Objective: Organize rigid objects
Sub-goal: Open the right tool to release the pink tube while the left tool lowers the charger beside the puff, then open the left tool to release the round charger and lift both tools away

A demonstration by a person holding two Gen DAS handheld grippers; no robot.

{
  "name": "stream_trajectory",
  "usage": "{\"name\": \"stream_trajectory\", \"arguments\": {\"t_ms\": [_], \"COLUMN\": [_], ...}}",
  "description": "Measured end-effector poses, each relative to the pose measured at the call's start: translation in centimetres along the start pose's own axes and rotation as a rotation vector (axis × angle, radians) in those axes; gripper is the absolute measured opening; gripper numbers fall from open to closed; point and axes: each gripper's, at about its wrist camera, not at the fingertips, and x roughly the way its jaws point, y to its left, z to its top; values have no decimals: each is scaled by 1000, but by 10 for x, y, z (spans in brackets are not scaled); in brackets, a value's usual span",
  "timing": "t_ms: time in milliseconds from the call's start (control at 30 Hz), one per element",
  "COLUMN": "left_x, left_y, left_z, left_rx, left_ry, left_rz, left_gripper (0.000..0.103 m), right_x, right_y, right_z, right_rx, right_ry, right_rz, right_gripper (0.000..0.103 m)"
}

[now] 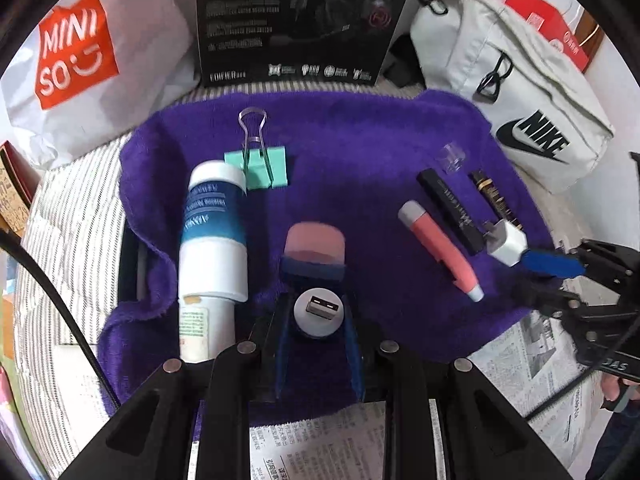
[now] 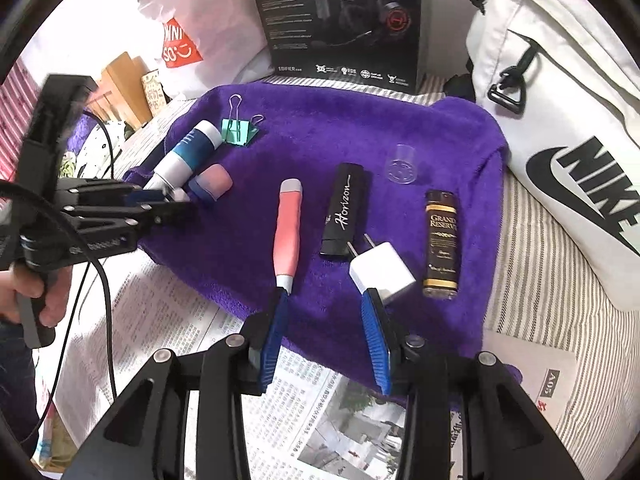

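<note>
Left wrist view: the left gripper (image 1: 318, 322) clamps a pink-capped USB gadget (image 1: 316, 276) low over the purple towel (image 1: 360, 152) (right gripper (image 2: 326, 316) parted, empty), risking knocking the neighbouring white tube (image 1: 212, 240).

A bed with grey-and-white striped sheet (image 2: 536, 280) carries a fluffy purple towel (image 2: 320, 136), printed newspaper sheets (image 2: 168, 320), a white Nike fabric bag (image 2: 560, 128), a black headphone box (image 2: 340, 20) and a white Miniso plastic bag (image 1: 100, 60).
</note>
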Motion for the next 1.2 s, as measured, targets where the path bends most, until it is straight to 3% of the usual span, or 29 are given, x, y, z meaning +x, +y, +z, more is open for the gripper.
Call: {"name": "stream_trajectory", "arguments": {"t_ms": [600,833,1000,1033,1133,1200], "left_x": [5,3,-4,-8,-17,-23], "left_y": [-6,-7,-10,-9,-12,-13], "left_z": [3,0,-6,-8,-13,-16], "left_rx": [47,33,20,13,10,12], "left_ry": [14,30,17,10,-18,-32], "left_rz": [41,20,20,14,13,24], "left_gripper": [23,34,37,40,65,68], "right_x": [-2,-10,-15,-16,-19,-20], "right_y": [-3,-2,0,0,-2,-2], "right_z": [-6,-8,-13,-14,-19,-22], "right_rx": [38,33,32,35,54,65], "right_ry": [-17,-19,-26,-28,-30,-32], "right_rz": [11,-3,-13,-14,-15,-33], "right_gripper": [38,39,49,49,50,51]}}
